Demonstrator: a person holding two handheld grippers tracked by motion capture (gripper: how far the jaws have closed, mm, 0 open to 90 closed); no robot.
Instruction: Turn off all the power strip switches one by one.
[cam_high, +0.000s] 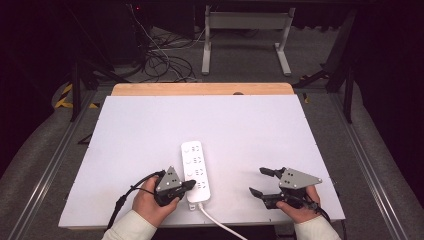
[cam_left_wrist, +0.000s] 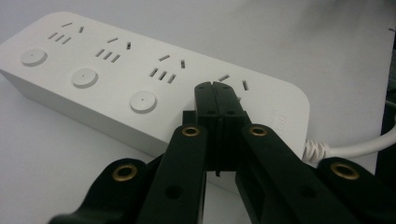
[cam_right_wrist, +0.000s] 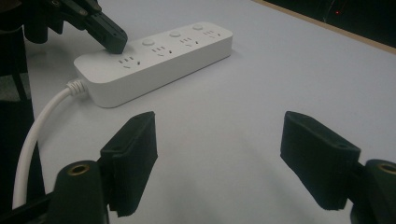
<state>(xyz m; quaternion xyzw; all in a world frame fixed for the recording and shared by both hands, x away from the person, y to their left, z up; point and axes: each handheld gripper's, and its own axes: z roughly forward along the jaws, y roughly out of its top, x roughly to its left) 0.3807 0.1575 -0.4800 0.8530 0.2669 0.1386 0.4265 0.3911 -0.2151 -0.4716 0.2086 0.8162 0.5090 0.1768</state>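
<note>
From the high view, a white power strip (cam_high: 195, 170) lies lengthwise on the white surface (cam_high: 250, 130), near its front edge and a little left of centre, with its white cord (cam_high: 220, 225) running off the near edge. That view also takes in the wooden board edge (cam_high: 200, 89) at the far side and a tangle of cables (cam_high: 160, 60) on the floor beyond. The left gripper view gives the detail the overhead lacks: three round buttons (cam_left_wrist: 84, 77) beside the rows of socket slots, and the ribbed collar where the cord (cam_left_wrist: 355, 148) enters the strip (cam_left_wrist: 116, 79). There the left gripper (cam_left_wrist: 214, 86) has its jaws pressed together, tips resting on the strip's top face at the socket nearest the cord, holding nothing. The right gripper view shows the same contact from the side, the left gripper (cam_right_wrist: 114, 44) touching the strip (cam_right_wrist: 159, 60). The right gripper (cam_right_wrist: 219, 154) has its jaws wide apart, empty, over bare surface well apart from the strip.
</note>
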